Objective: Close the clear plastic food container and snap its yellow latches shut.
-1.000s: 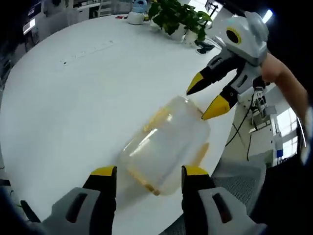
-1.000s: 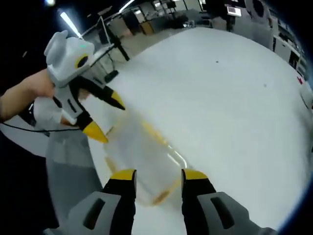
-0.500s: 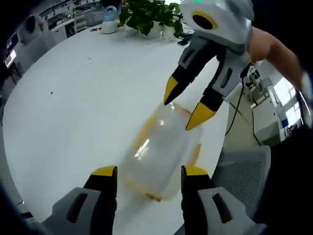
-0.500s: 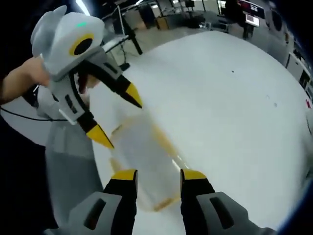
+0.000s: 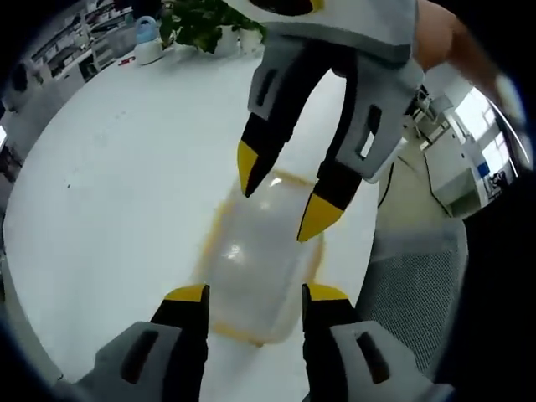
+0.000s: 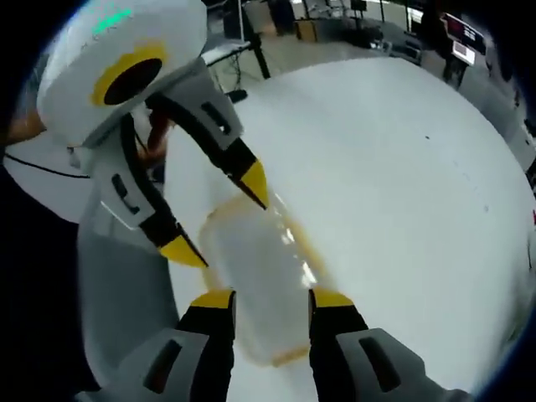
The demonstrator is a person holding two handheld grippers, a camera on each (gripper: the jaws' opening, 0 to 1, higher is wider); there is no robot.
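A clear plastic container (image 5: 251,260) with a yellow rim and latches lies on the white round table (image 5: 109,184), close to its edge. My left gripper (image 5: 255,295) stands open, its yellow-tipped jaws on either side of the container's near end. My right gripper (image 5: 285,194) reaches in from above, open, its tips over the container's far end. In the right gripper view the container (image 6: 260,276) lies between my right gripper's (image 6: 273,300) open jaws, and the left gripper (image 6: 219,219) hangs open over its other end. Whether any jaw touches the container is unclear.
Potted plants (image 5: 201,23) and a small blue and white pot (image 5: 149,33) stand at the table's far side. A grey mesh chair (image 5: 402,285) sits just off the table edge beside the container. The chair (image 6: 117,285) also lies left of the container. Office desks lie beyond.
Both grippers have drawn much closer together over the container, each now looming large in the other's view. The container has stayed on the table near the edge.
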